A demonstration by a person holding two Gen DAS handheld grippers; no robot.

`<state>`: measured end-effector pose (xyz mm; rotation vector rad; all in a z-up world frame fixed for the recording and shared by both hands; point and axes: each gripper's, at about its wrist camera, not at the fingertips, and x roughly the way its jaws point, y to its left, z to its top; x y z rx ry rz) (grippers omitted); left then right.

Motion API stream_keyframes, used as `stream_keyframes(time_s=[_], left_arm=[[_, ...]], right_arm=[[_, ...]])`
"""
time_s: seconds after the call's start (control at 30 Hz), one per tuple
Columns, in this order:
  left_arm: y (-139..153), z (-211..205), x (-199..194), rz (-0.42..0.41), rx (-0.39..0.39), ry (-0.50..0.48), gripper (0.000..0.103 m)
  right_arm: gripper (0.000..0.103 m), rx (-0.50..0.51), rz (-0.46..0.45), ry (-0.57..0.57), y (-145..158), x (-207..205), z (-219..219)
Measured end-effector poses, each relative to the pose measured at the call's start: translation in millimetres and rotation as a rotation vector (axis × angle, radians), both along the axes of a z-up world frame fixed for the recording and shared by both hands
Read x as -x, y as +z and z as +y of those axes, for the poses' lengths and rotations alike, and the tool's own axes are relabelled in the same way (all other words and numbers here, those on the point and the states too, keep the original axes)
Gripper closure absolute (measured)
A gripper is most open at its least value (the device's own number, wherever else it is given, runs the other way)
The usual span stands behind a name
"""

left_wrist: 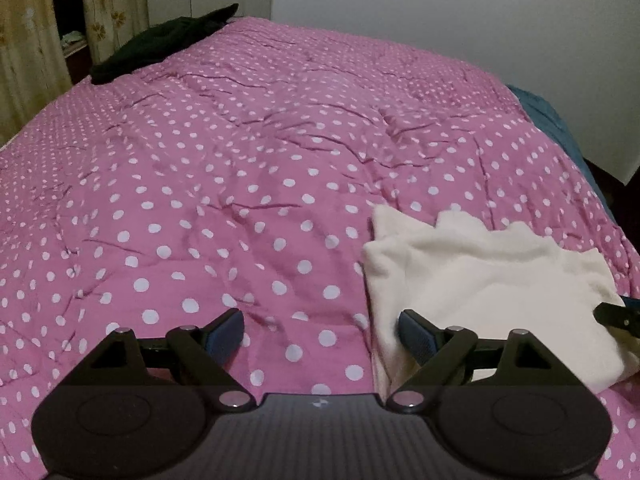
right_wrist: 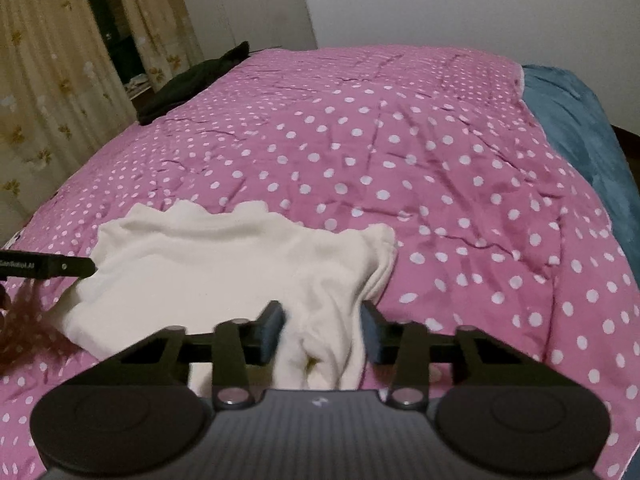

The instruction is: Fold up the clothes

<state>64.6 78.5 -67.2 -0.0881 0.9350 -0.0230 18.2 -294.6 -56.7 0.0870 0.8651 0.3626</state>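
Observation:
A folded cream fleece garment [left_wrist: 492,280] lies on the pink polka-dot bedcover [left_wrist: 240,160]. In the left wrist view it is at the lower right. My left gripper [left_wrist: 322,334] is open, its right finger resting at the garment's left edge, its left finger over bare cover. In the right wrist view the garment [right_wrist: 224,264] lies at centre left. My right gripper [right_wrist: 324,332] is open, its jaws standing either side of a bunched fold at the garment's near right corner. The left gripper's tip shows at the left edge of the right wrist view [right_wrist: 60,266].
A dark garment [left_wrist: 160,46] lies at the far left corner of the bed, also in the right wrist view [right_wrist: 192,84]. A teal blanket [right_wrist: 580,120] hangs off the right side. Curtains [right_wrist: 48,100] stand to the left, a white wall [left_wrist: 480,20] beyond.

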Motion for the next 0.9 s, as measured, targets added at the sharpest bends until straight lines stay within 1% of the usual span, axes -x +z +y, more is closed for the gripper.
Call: stream_keyframes(time_s=[0.1, 0.13, 0.17, 0.2, 0.3, 0.33, 0.37, 0.4, 0.47, 0.5, 0.53, 0.6, 0.63, 0.77, 0.83, 0.9], left_arm=[[-2, 2, -2, 0.011, 0.023, -0.011, 0.016], [-3, 0, -2, 0.012, 0.023, -0.015, 0.016], [-3, -2, -3, 0.011, 0.021, -0.019, 0.016], [-4, -4, -3, 0.010, 0.019, -0.022, 0.017], [-5, -8, -4, 0.010, 0.026, -0.037, 0.018], [-5, -10, -4, 0.009, 0.023, -0.047, 0.018], [-6, -13, -4, 0.006, 0.015, -0.052, 0.019], [-7, -15, -5, 0.005, 0.007, -0.053, 0.021], [-8, -19, -6, 0.003, -0.007, -0.055, 0.027], [-8, -19, -6, 0.002, 0.001, -0.058, 0.034], [-6, -18, -6, 0.002, 0.018, -0.067, 0.045], [-3, -17, -5, 0.002, 0.049, -0.081, 0.056], [-1, -18, -4, -0.004, 0.048, -0.087, 0.058], [-3, -15, -3, -0.012, 0.058, -0.093, 0.058], [-4, -12, -3, -0.019, 0.067, -0.088, 0.055], [-4, -11, -3, -0.025, 0.065, -0.091, 0.054]], right_arm=[[0.067, 0.004, 0.000, -0.002, 0, -2, 0], [0.064, 0.006, 0.000, -0.007, -1, -2, 0], [0.058, 0.008, 0.000, -0.012, -1, -3, 0], [0.055, 0.011, 0.000, -0.017, -2, -4, -1], [0.054, -0.008, 0.005, -0.018, -3, -5, -1], [0.056, -0.015, 0.007, -0.018, -3, -5, -1], [0.063, -0.021, 0.009, -0.019, -4, -5, -1], [0.066, -0.027, 0.010, -0.019, -4, -6, -1], [0.076, -0.040, 0.014, -0.020, -5, -6, -1], [0.079, -0.045, 0.005, -0.020, -3, -4, -1], [0.082, -0.050, 0.000, -0.020, -1, -3, -1], [0.084, -0.066, -0.016, -0.020, 5, 2, -4], [0.085, -0.072, -0.020, -0.021, 6, 3, -4], [0.085, -0.077, -0.034, -0.013, 11, 8, -4], [0.085, -0.070, -0.025, -0.017, 8, 7, -3], [0.081, -0.073, -0.006, -0.020, 4, 3, -4]])
